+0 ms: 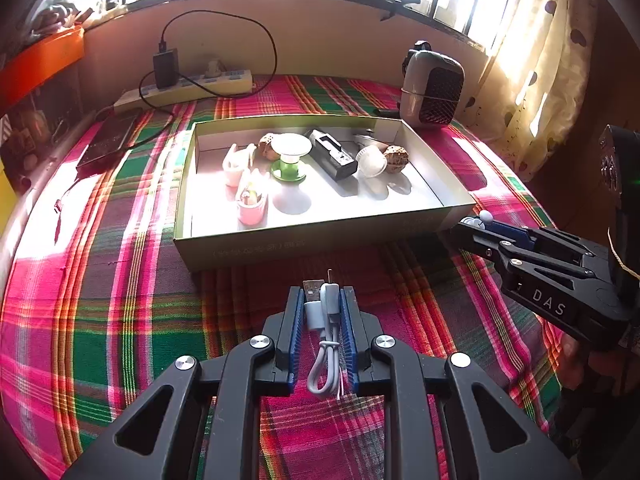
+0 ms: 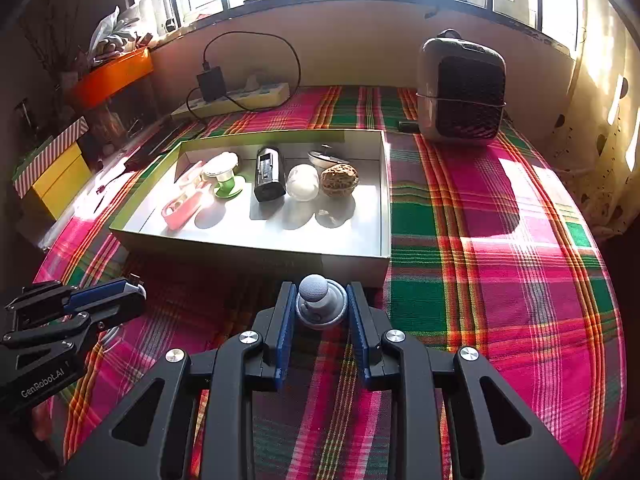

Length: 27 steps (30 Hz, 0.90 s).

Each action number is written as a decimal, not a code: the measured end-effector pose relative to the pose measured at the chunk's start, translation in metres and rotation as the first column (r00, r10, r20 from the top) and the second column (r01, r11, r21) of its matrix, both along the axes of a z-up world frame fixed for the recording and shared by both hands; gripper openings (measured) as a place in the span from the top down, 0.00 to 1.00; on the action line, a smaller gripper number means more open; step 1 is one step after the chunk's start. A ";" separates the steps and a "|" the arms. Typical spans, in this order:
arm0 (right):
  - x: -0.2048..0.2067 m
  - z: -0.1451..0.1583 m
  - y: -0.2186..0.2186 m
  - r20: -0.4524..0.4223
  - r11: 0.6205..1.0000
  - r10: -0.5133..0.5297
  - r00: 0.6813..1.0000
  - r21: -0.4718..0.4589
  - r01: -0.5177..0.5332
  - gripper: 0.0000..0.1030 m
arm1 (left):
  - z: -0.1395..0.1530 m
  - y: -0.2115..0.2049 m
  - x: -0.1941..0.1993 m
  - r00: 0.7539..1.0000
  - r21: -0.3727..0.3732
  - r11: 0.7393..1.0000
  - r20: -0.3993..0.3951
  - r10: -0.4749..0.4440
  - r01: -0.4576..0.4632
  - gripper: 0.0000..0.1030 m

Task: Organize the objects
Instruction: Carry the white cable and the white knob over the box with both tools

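My left gripper (image 1: pixel 322 294) is shut on a short white USB cable (image 1: pixel 325 320), held above the plaid cloth just in front of the shallow cardboard box (image 1: pixel 320 236). My right gripper (image 2: pixel 321 294) is shut on a small grey knob with a ball top (image 2: pixel 319 304), close to the box's near wall (image 2: pixel 256 258). The box holds pink clips (image 1: pixel 251 204), a green and white spool (image 1: pixel 290 156), a black device (image 1: pixel 331 154), a white round piece (image 1: pixel 371 161) and walnuts (image 1: pixel 397 158). The right gripper also shows at the right of the left wrist view (image 1: pixel 472 224).
A grey fan heater (image 2: pixel 460 92) stands at the back right. A power strip (image 1: pixel 188 90) with a black charger and a dark phone (image 1: pixel 108 142) lie at the back left. An orange tray (image 2: pixel 114 74) and a yellow box (image 2: pixel 54 178) sit off the left edge.
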State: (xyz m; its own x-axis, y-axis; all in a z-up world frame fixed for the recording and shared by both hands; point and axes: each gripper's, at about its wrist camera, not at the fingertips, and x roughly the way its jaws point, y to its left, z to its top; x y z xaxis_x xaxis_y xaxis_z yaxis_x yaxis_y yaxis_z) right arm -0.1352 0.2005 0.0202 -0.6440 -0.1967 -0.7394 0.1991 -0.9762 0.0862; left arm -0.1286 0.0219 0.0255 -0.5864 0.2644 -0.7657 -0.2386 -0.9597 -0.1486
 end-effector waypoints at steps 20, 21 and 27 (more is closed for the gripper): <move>-0.043 0.020 0.005 -0.018 0.998 0.007 1.000 -0.063 -0.008 0.74 | 0.021 0.013 -0.056 0.999 0.040 0.999 -0.037 -0.034 0.036 0.84; -0.046 0.020 0.004 -0.017 0.998 0.010 1.000 -0.063 -0.011 0.74 | 0.020 0.015 -0.059 0.999 0.036 0.999 -0.036 -0.039 0.040 0.84; -0.065 0.013 -0.002 0.000 0.998 0.018 1.000 -0.067 -0.018 0.74 | 0.009 0.015 -0.078 0.999 0.030 0.999 -0.013 -0.029 0.030 0.84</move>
State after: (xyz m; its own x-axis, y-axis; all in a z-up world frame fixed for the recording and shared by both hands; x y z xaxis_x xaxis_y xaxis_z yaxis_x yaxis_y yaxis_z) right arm -0.2001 0.1983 0.0337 -0.6395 -0.2571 -0.7245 0.2167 -0.9645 0.1510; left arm -0.2069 0.0374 0.0345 -0.5879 0.3046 -0.7494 -0.2689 -0.9473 -0.1741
